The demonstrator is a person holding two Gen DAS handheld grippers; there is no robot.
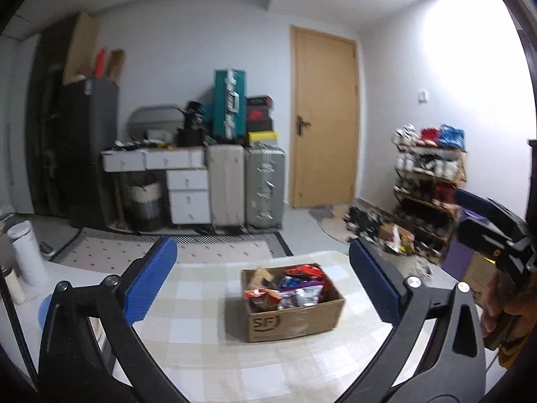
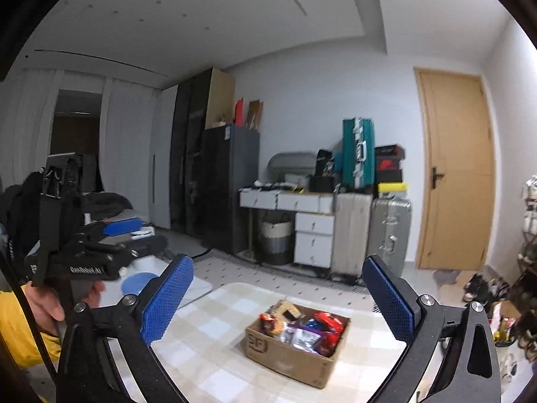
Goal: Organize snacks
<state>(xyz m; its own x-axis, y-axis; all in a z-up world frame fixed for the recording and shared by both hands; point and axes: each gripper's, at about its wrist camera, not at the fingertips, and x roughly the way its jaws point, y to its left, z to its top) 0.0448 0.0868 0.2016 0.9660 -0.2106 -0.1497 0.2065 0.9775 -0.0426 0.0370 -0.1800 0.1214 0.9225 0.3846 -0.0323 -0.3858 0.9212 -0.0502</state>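
Note:
A brown cardboard box (image 1: 295,322) marked SF stands on a table with a pale checked cloth (image 1: 201,336). It holds several snack packets (image 1: 288,288), red, purple and silver. My left gripper (image 1: 261,278) is open and empty, raised above the table with the box between its blue pads. In the right wrist view the same box (image 2: 292,356) and its snacks (image 2: 308,329) sit below my right gripper (image 2: 278,302), which is open and empty. Each gripper shows at the edge of the other's view: the right one (image 1: 483,215) and the left one (image 2: 100,235).
Behind the table lie a patterned rug (image 1: 167,248), white drawers (image 1: 188,194), suitcases (image 1: 245,184), a dark fridge (image 1: 90,151) and a wooden door (image 1: 324,117). A shoe rack (image 1: 429,184) stands at the right. A white bottle (image 1: 27,255) and a blue plate (image 2: 137,282) are left of the table.

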